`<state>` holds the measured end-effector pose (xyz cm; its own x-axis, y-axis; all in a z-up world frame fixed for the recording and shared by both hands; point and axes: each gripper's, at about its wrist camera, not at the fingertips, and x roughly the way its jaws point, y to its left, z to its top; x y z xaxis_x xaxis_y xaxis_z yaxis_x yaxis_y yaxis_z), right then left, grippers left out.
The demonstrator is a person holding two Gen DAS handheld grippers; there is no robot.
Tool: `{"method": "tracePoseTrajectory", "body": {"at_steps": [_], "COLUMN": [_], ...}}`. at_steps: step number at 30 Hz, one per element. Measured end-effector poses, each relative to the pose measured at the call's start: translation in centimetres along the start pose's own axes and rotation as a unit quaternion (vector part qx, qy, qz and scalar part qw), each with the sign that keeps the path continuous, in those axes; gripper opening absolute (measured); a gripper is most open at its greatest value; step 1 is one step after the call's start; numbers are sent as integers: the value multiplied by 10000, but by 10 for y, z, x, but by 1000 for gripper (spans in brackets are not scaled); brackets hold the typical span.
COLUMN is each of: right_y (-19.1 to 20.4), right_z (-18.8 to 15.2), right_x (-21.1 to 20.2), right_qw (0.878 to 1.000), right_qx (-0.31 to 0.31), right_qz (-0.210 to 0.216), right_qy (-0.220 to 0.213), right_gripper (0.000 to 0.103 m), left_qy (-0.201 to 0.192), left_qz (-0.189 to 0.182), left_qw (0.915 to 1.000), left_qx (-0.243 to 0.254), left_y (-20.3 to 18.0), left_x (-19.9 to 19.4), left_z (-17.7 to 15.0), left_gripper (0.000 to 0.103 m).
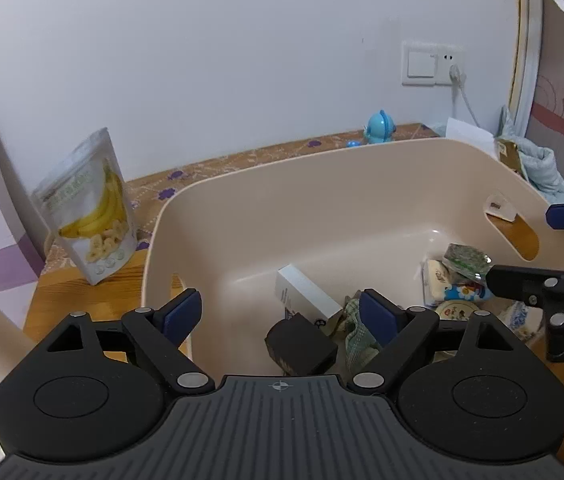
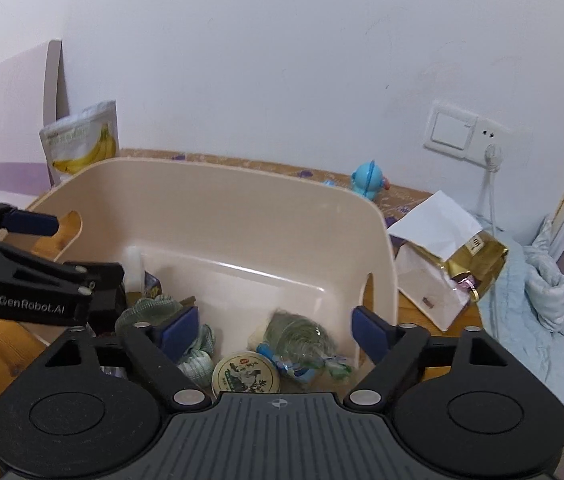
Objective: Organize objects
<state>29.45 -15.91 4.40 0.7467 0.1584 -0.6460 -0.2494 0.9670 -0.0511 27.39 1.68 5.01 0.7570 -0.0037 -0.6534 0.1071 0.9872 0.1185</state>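
Hovering Over the Beige Bin, Both Grippers Empty

Hovering above the near edge of the beige bin [image 1: 242, 216], the left hand-held gripper [image 1: 280, 314] had its blue-padded fingers spread wide with nothing between them. The right hand-held gripper [image 2: 276, 330] was likewise spread apart and empty, poised over the bin's right end; in the left wrist view it reached in from the right side, its two fingers apart.

Inside the bin lay a loose cluster of things. A white box [image 1: 305, 294] leaned on the floor of the bin, with a dark block [image 1: 301, 346] just below it and a green checked cloth [image 2: 146, 312] bunched beside them. Toward the right end sat a round tin [image 2: 246, 374] with a printed lid, a clear wrapped green packet [image 2: 301, 334] touching it, and a blue-and-white snack pack [image 1: 455, 288].

Outside the bin, a banana chip pouch [image 1: 90, 208] stood upright on the counter [image 1: 62, 296] at the left, near the wall. A small blue toy [image 2: 367, 180] stood behind the bin, and a white paper bag [image 2: 433, 248] with a gold packet [image 2: 475, 264] lay to the right, beside a pale blue cloth [image 2: 537, 300].
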Motion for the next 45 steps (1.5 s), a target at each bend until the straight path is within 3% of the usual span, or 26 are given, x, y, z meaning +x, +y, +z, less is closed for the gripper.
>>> {"method": "tracePoseTrajectory", "body": {"at_steps": [16, 27, 45], "right_y": [5, 14, 21], "right_z": [-18, -38, -84], "right_x": [-66, -108, -157], "right_qw": [9989, 9978, 9973], "right_qx": [280, 274, 292], "right_qz": [176, 167, 66], "right_qy": [-331, -582, -676], "right_gripper": [101, 103, 103], "left_qy": [-415, -692, -493], "left_qz": [83, 131, -19], "left_qw": [9985, 9966, 9974], "left_qx": [-346, -420, -522], "left_y": [1, -5, -9], "left_x": [-77, -122, -168], "left_z": [-15, -39, -88], "left_gripper": [91, 91, 92]}}
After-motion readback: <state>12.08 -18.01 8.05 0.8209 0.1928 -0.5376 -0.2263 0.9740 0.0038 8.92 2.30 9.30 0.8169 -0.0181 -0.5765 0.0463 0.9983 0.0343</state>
